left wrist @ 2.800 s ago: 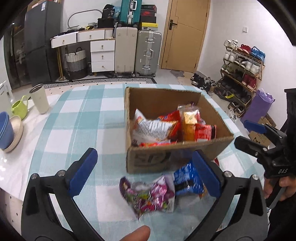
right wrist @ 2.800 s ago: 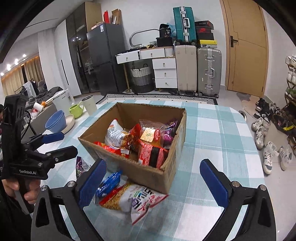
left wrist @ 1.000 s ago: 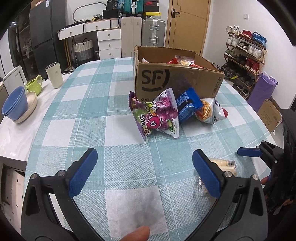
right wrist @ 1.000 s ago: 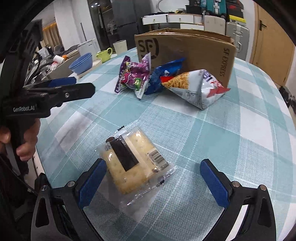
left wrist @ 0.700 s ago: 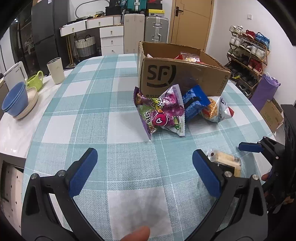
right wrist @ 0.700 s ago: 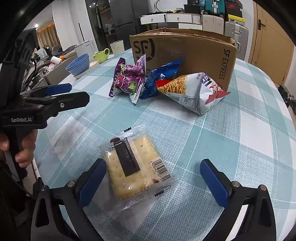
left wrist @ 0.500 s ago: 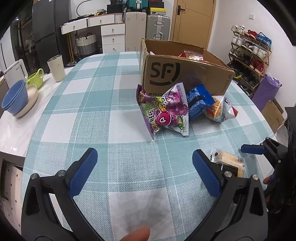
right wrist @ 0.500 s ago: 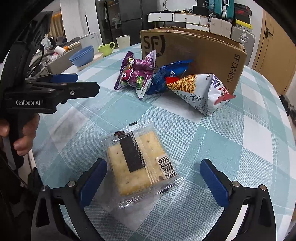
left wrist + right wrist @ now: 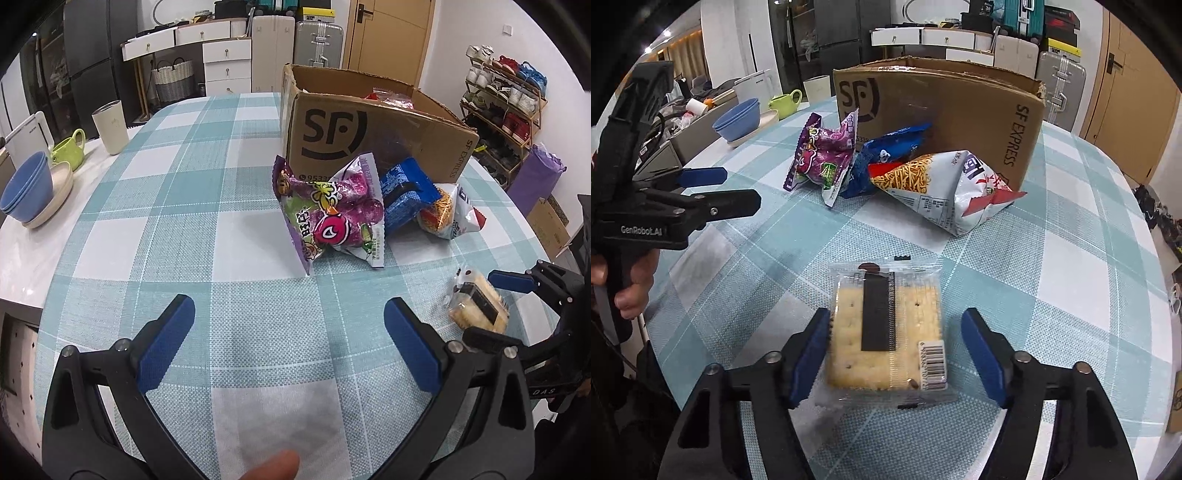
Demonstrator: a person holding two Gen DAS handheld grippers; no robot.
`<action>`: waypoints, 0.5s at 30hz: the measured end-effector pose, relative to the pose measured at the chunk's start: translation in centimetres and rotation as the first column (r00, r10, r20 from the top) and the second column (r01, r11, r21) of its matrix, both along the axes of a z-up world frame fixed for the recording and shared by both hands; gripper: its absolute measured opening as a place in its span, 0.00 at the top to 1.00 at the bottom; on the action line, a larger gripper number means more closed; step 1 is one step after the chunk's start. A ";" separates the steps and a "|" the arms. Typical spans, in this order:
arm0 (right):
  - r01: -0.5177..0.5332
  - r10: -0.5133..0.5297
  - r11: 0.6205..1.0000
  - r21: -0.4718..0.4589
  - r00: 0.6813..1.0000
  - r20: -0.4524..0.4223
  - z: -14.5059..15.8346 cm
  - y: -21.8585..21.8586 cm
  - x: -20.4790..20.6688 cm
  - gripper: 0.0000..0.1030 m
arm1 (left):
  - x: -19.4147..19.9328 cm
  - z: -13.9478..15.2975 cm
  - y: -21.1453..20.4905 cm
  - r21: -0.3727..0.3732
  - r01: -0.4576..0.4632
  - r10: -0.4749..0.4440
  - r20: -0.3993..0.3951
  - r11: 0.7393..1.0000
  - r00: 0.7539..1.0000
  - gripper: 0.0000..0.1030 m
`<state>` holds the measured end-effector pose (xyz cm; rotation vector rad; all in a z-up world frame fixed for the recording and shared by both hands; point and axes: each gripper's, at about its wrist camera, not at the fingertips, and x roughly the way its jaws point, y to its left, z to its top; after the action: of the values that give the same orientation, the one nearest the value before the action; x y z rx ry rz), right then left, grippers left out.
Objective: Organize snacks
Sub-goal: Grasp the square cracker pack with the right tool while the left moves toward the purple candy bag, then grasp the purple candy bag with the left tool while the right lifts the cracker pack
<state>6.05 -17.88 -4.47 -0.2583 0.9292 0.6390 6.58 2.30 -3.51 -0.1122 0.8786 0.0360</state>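
A clear-wrapped cracker packet lies flat on the checked tablecloth, between the two fingers of my right gripper. The jaws are partly closed around it, left pad touching the wrapper, right pad a little apart. The packet also shows in the left wrist view. A purple snack bag, a blue bag and a white noodle-snack bag lean against the cardboard SF box, which holds more snacks. My left gripper is open and empty above bare cloth.
At the table's left edge stand stacked blue bowls, a green cup and a cream tumbler. The table edge curves close on the right. Suitcases, drawers and a shoe rack stand beyond.
My right gripper has moved forward over the cracker packet and its jaws have narrowed around it. My left gripper has held nearly still, staying open.
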 end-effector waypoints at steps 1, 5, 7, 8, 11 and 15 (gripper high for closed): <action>0.005 -0.005 1.000 0.004 1.000 0.001 0.1 -0.4 0.0 0.43 | 0.1 -0.1 0.0 0.001 0.000 0.000 -0.003 1.000 1.000 0.01; 0.025 -0.024 0.998 0.050 1.000 -0.005 0.4 -1.4 0.1 0.43 | 0.4 -0.4 -0.2 0.001 0.002 -0.002 -0.007 1.000 1.000 0.01; 0.042 -0.044 0.996 0.079 0.999 0.013 1.0 -1.8 0.1 0.43 | 0.6 -0.5 -0.2 0.001 0.000 0.000 -0.010 1.000 1.000 0.01; 0.046 -0.049 0.995 0.091 0.999 0.022 1.3 -2.0 0.0 0.43 | 0.7 -0.6 -0.2 0.000 -0.001 0.001 -0.011 1.000 1.000 0.01; 0.059 -0.067 0.990 0.130 0.996 0.059 2.5 -2.5 0.1 0.43 | 1.0 -0.6 -0.3 -0.007 -0.002 0.002 -0.012 1.000 1.000 0.01; 0.072 -0.091 0.981 0.178 0.991 0.097 3.8 -2.9 0.5 0.43 | 2.4 -0.6 -0.1 -0.054 -0.001 0.001 -0.008 0.999 1.000 0.01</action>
<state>6.59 -20.74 -0.72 -0.0957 0.7736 0.6212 9.01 2.15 -4.07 -0.1634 0.8874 0.0136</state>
